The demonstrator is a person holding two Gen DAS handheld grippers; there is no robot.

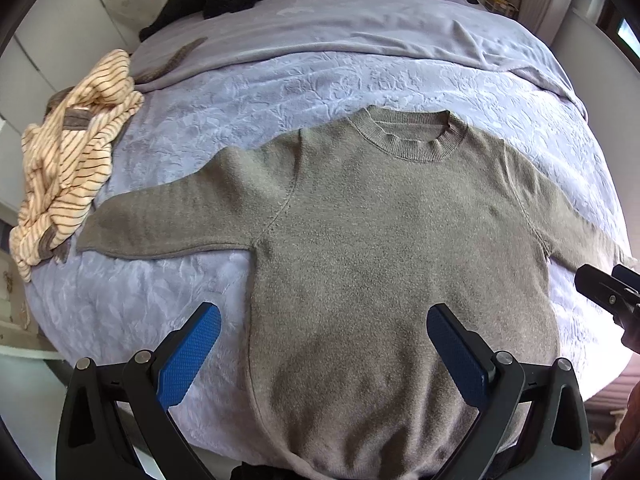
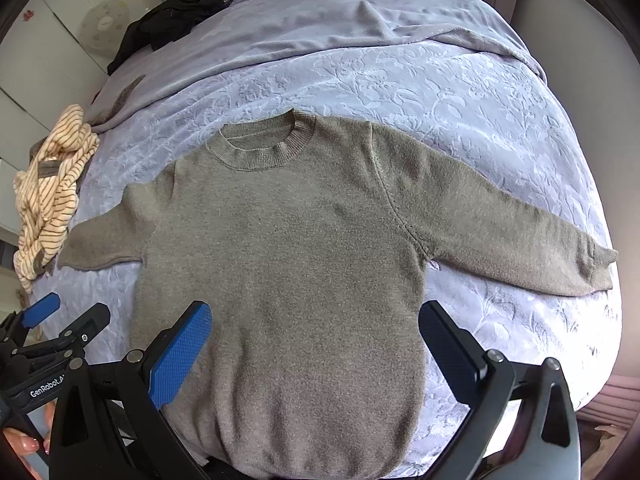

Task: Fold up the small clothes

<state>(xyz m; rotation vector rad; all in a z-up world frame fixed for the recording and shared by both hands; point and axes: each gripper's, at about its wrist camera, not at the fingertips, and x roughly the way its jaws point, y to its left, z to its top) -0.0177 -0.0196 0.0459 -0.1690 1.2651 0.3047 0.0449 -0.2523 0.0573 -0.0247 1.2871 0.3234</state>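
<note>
Grey-green knit sweater (image 1: 384, 232) spread flat, front up, on lavender bedspread (image 1: 328, 80); sleeves out to both sides, collar at far end. Left gripper (image 1: 324, 354) wide open above hem, empty. Right gripper (image 2: 316, 348) likewise open, holding nothing. Striped garment (image 1: 68, 156) crumpled beyond sweater's left sleeve. Knit judged soft, limp, light, prone to stretch. Probably best pinched at sleeve cuff or shoulder seam.

A bed (image 1: 320, 80) with a lavender floral-embossed cover fills the room; white cabinet doors (image 1: 52, 32) stand left, daylight comes from the right.
</note>
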